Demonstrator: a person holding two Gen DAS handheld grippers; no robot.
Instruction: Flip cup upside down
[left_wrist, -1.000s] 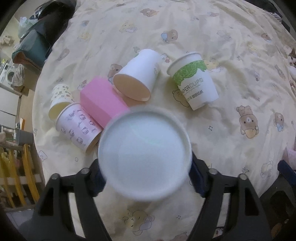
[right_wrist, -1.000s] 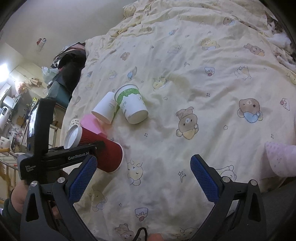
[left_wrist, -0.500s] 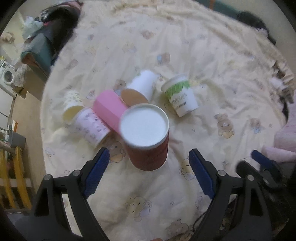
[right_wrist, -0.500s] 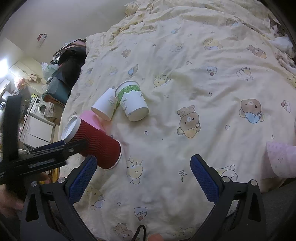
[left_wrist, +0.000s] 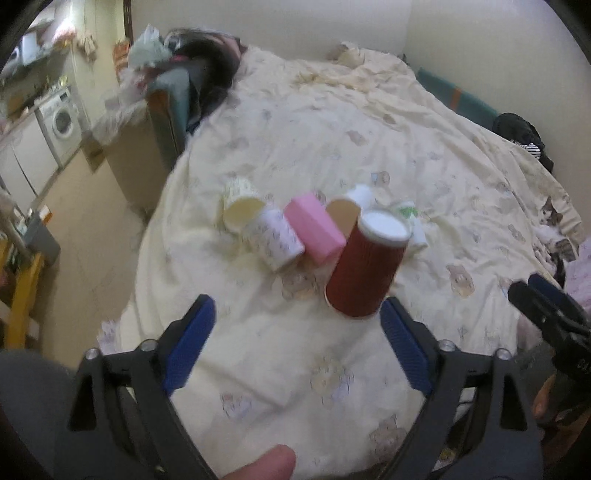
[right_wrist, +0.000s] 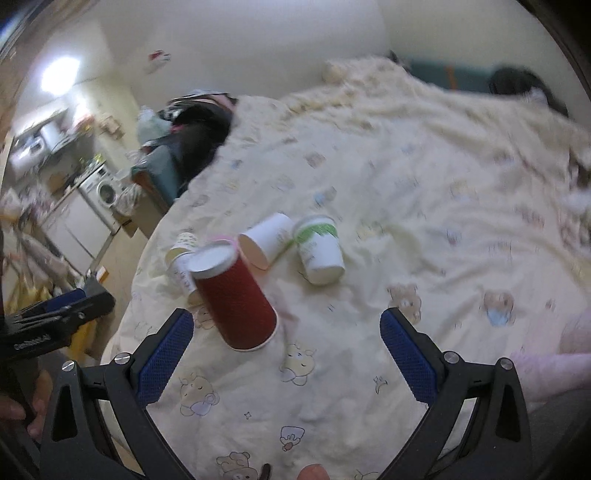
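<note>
A dark red ribbed paper cup (left_wrist: 364, 267) stands upside down on the cream bedspread, its white base up; it also shows in the right wrist view (right_wrist: 234, 295), leaning a little. My left gripper (left_wrist: 297, 350) is open and empty, pulled back just short of the cup. My right gripper (right_wrist: 284, 360) is open and empty, over the bedspread to the right of the cup. The left gripper's tip shows at the left edge of the right wrist view (right_wrist: 62, 314).
Behind the red cup lie a pink block (left_wrist: 314, 229), a patterned cup (left_wrist: 273, 240), a yellow-lined cup (left_wrist: 240, 205), a plain white cup (right_wrist: 266, 243) and a green-banded cup (right_wrist: 319, 249). The bed's left edge drops to the floor (left_wrist: 92, 221). A washing machine (left_wrist: 61, 123) stands far left.
The left gripper let go of the red cup, opened and drew back and up. The cup now stands upside down on the bed. Both cameras tilted up to show the room.
</note>
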